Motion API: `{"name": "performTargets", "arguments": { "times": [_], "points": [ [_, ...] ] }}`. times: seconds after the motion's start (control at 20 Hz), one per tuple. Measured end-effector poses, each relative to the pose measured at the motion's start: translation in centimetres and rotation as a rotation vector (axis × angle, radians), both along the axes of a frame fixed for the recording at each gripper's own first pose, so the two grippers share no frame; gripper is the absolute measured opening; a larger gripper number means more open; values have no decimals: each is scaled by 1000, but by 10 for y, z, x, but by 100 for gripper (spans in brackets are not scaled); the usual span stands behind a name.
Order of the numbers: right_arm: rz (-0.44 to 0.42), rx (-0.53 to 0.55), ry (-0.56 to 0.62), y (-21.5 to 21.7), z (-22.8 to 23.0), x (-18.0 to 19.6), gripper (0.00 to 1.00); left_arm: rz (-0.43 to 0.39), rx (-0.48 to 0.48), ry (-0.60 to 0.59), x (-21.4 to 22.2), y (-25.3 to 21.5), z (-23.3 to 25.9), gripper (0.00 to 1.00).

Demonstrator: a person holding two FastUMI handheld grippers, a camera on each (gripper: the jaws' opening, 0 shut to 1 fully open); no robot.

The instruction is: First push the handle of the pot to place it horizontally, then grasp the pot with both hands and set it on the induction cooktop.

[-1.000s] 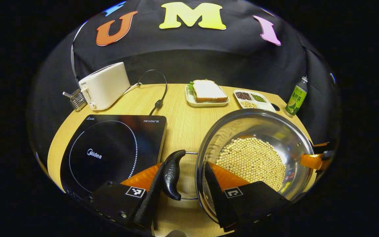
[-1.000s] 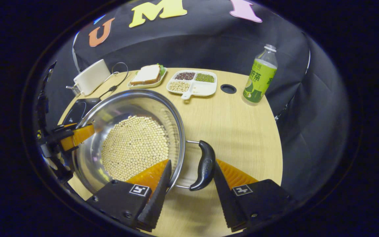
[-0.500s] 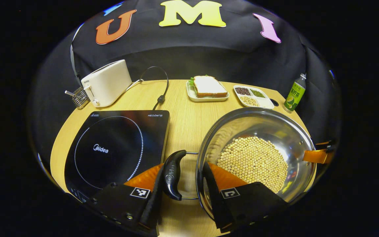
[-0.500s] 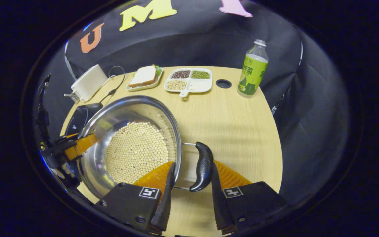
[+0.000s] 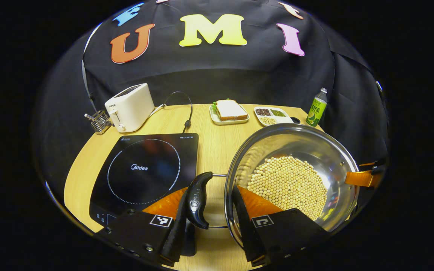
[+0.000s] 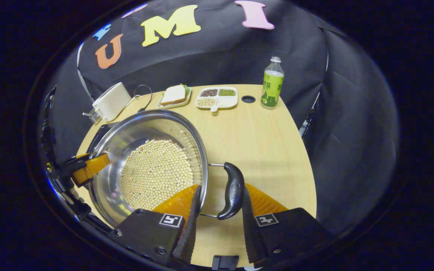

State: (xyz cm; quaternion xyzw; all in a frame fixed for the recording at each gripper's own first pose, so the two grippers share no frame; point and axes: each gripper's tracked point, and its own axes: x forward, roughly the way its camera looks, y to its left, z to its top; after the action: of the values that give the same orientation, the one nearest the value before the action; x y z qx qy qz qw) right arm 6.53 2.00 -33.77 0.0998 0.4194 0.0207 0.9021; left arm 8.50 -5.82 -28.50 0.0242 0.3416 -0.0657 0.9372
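Left gripper view: left gripper (image 5: 209, 222) has its fingers closed in on the pot (image 5: 292, 180), one against the outside of the left handle (image 5: 198, 199), the other inside the rim; handle lies horizontal, so the push step looks done. Induction cooktop (image 5: 145, 173) sits on the desk (image 5: 217, 146) at 9 o'clock from the pot, its ring bare. Pot appears lifted clear of the desk (judged from its height over the surface, not certain).

Right gripper view: right gripper (image 6: 219, 222) grips likewise, one finger inside the rim, the other against the right handle (image 6: 234, 190). The pot, filled with beans (image 6: 156, 173), hangs at 9 o'clock from this handle.

Remaining: carry toward 9 o'clock and set down on the ring.
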Motion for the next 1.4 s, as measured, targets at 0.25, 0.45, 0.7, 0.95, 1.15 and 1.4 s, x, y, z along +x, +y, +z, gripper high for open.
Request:
{"name": "performTargets", "arguments": {
  "times": [0.25, 0.45, 0.7, 0.95, 1.15, 1.4],
  "points": [
    [36, 24, -23, 8, 5, -17, 54, 36, 27, -11, -23, 11, 13, 61],
    [75, 43, -44, 22, 11, -19, 53, 80, 42, -17, -36, 27, 22, 61],
    [88, 36, -46, 52, 18, -8, 53, 90, 42, -16, -26, 55, 24, 61],
    [78, 32, -40, 102, 26, 13, 53, 84, 32, -14, -5, 103, 21, 61],
    [85, 37, -29, 153, 31, 31, 53, 90, 37, -13, 13, 150, 21, 61],
    [103, 36, -8, 216, 33, 53, 53, 99, 42, 15, 36, 209, 16, 61]
  ]
}}
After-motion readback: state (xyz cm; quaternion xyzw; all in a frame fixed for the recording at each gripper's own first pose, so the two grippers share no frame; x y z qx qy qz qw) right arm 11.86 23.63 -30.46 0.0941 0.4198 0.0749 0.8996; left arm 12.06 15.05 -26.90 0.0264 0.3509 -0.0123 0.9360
